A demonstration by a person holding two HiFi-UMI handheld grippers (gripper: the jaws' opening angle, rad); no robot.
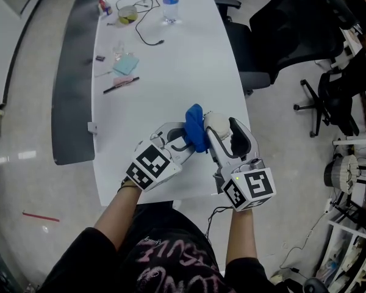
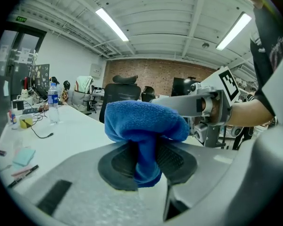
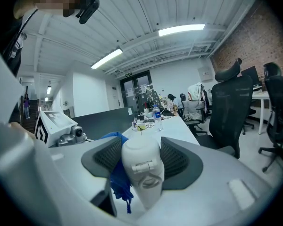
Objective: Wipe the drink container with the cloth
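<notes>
My right gripper (image 3: 140, 158) is shut on a white drink container (image 3: 142, 168), whose flip-top lid faces the camera; in the head view the container (image 1: 216, 123) shows above the table's near edge. My left gripper (image 2: 145, 157) is shut on a folded blue cloth (image 2: 145, 126). In the head view the blue cloth (image 1: 196, 127) is pressed against the container's left side, with the left gripper (image 1: 182, 140) just left of the right gripper (image 1: 222, 136). A fold of the cloth (image 3: 117, 173) hangs beside the container in the right gripper view.
The long white table (image 1: 171, 84) carries a water bottle (image 1: 171, 1), a cable (image 1: 147, 29), a small jar (image 1: 127, 14), a teal pad (image 1: 126, 64) and a pen (image 1: 121, 85) at its far end. Black office chairs (image 1: 293, 29) stand to the right.
</notes>
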